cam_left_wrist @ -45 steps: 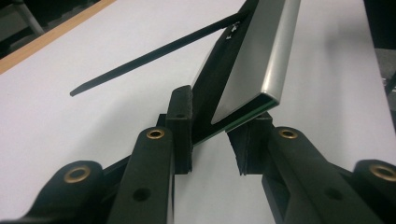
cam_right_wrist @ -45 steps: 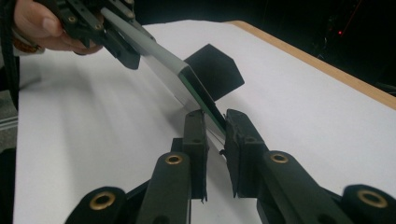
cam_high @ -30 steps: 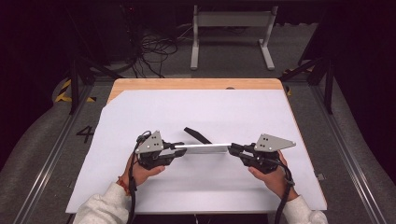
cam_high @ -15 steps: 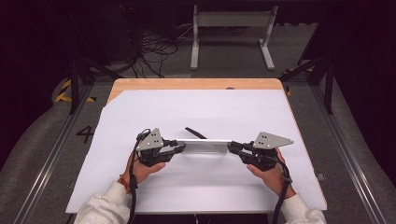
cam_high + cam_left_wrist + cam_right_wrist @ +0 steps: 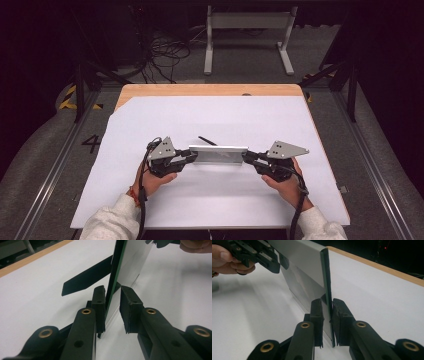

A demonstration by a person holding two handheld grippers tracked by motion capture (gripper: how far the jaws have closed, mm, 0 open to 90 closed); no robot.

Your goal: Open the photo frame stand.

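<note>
A long silver plate (image 5: 218,154) with a green edge is held on its long side between my two grippers, just above the white sheet. My left gripper (image 5: 192,157) is shut on its left end; in the left gripper view the pads (image 5: 100,307) bracket the plate (image 5: 132,260). My right gripper (image 5: 246,157) is shut on the right end, and its pads (image 5: 339,315) pinch the plate (image 5: 304,270) in the right gripper view. A black strip (image 5: 206,140) lies flat on the sheet just behind the plate.
A white sheet (image 5: 200,115) covers the table, with the wooden edge (image 5: 210,90) showing at the far side. Beyond it on the dark floor are cables (image 5: 165,50) and a grey metal stand (image 5: 247,30).
Both grippers have tipped the plate so more of its face shows from above. It now covers more of the black strip behind it. The hands have barely shifted.
</note>
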